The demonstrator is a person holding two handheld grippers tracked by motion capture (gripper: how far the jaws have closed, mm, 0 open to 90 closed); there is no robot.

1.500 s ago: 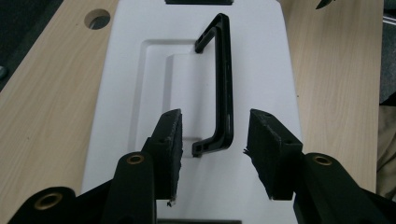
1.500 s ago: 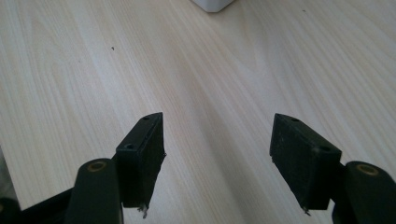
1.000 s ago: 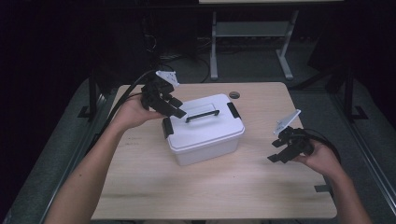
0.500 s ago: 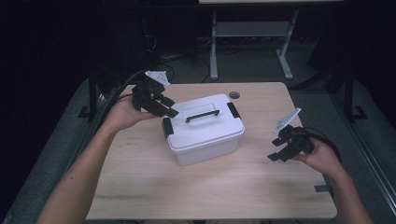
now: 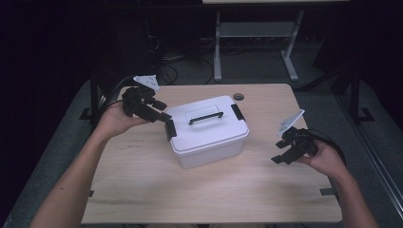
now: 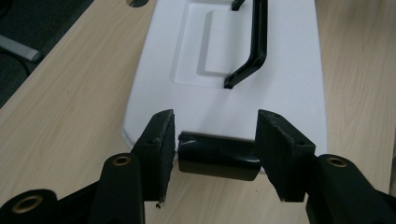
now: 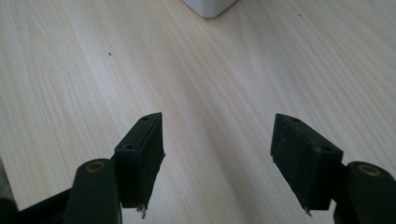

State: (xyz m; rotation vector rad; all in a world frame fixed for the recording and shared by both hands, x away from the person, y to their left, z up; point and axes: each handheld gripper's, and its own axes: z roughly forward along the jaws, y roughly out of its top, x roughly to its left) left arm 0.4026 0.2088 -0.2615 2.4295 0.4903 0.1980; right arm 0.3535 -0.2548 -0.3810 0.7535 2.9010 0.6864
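On the table, high view: white box [image 5: 209, 137] stood mid-table [image 5: 142, 190], lid [image 5: 199, 111] on, handle [image 5: 206, 118] lying flat.
Left gripper, high view: left gripper [image 5: 164, 111] was at the box's left end, just above the left latch [image 5: 170, 129].
Right gripper, high view: right gripper [image 5: 280, 153] hung well apart from the box, over bare wood off its right end, holding nothing.
Right latch, high view: right latch [image 5: 237, 112] lay folded over the lid edge, apparently not yet undone.
Left latch, high view: it stood tilted out from the box wall, so probably freed, though that could not be told for sure.
Jaws, left gripper view: jaws had just been opening; they stood apart with the left latch [image 6: 217, 156] between them, a thin gap showing at one pad, so the grip looked let go.
Lid, left gripper view: it sat level on the box, not lifted.
Jaws, right gripper view: jaws stood apart over the table [image 7: 93, 70], nothing between them; a box corner [image 7: 210, 7] showed at the top edge.
Done: left latch worked, most likely released.
Left: right latch to undo, then the lid to lift off by its handle, as it seemed.
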